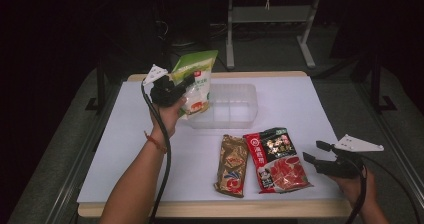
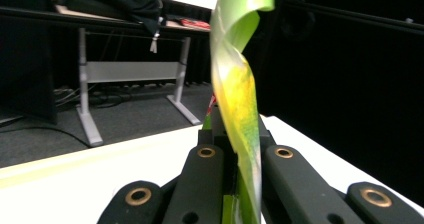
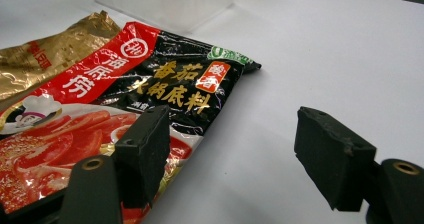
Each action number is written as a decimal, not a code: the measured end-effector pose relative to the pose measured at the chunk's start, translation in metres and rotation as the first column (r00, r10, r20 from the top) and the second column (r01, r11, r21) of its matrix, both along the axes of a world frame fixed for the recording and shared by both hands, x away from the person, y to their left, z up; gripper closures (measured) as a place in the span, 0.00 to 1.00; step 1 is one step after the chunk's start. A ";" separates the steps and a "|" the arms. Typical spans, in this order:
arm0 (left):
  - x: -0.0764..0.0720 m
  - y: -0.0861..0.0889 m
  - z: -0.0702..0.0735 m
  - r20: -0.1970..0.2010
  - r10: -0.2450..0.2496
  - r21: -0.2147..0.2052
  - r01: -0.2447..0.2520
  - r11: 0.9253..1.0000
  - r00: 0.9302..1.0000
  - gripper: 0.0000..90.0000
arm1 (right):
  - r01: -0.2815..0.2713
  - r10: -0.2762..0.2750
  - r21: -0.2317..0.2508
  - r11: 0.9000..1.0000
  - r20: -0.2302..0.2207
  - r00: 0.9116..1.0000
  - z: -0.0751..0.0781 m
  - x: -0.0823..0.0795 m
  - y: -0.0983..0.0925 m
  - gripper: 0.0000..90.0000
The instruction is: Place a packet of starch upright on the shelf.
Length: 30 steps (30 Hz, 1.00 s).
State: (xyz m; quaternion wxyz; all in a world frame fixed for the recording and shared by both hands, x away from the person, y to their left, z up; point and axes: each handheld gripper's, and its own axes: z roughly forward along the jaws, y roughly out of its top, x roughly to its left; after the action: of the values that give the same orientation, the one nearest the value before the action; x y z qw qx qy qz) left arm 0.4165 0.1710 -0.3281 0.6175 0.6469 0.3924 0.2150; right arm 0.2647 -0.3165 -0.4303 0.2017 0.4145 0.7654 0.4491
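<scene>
Two hand-held grippers are at work over the white table top (image 1: 300,104). In the high view, the left forearm rises from the near edge toward the far left part of the surface, wrist bent upward, a red band on the wrist. The left gripper (image 1: 187,81) is held above the table, jaws pointing toward the right, clamped on the edge of a green and white plastic pouch (image 1: 197,79) with a red label. The pouch hangs upright, clear of the surface, just beside the left wall of a clear plastic compartment tray (image 1: 227,106) that stands near the far edge at the middle. A gold foil packet (image 1: 232,165) and a red and black soup-base packet (image 1: 277,159) lie flat, side by side, near the near edge at the middle. The right hand sits at the near right corner, low, holding the right gripper (image 1: 312,151) level, jaws pointing left toward the red and black packet and spread apart with nothing between them.

In the left gripper view, the two black jaws are pressed together on the pouch (image 2: 240,109), which stands edge-on and twists upward from between them.

In the right gripper view, the jaws stand wide with bare table between them; the left pad overlaps the red and black packet (image 3: 165,84) in the picture, contact not determinable. The gold packet (image 3: 55,64) lies beyond it, the tray (image 3: 165,1) farther off.
</scene>
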 end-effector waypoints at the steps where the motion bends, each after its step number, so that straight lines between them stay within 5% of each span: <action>1: 0.001 -0.002 -0.001 0.007 0.009 0.008 -0.009 1.000 1.000 0.99 | -0.001 0.001 0.000 1.000 -0.003 1.000 0.000 0.000 0.001 0.33; 10: 0.018 -0.028 -0.009 0.066 0.078 0.067 -0.083 0.994 0.995 0.99 | -0.007 0.007 -0.018 1.000 -0.013 1.000 -0.003 0.000 0.003 0.32; 19: 0.037 -0.045 -0.021 0.077 0.146 0.058 -0.151 0.987 0.986 0.99 | -0.016 0.015 -0.029 0.999 -0.023 1.000 -0.005 0.000 0.005 0.32; 24: 0.035 -0.051 -0.026 0.054 0.132 0.070 -0.135 0.988 0.990 0.99 | -0.013 0.013 -0.029 0.999 -0.019 1.000 -0.004 -0.002 0.003 0.32; 30: 0.033 -0.040 -0.041 0.004 0.081 0.021 -0.081 0.997 0.997 0.92 | -0.017 0.017 -0.032 0.999 -0.019 1.000 -0.004 -0.002 0.005 0.32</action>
State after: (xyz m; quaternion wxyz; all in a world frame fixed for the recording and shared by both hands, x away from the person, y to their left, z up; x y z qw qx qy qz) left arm 0.4490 0.1310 -0.3687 0.6019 0.6368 0.4150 0.2449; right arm 0.2624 -0.3119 -0.4345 0.1974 0.4088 0.7778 0.4346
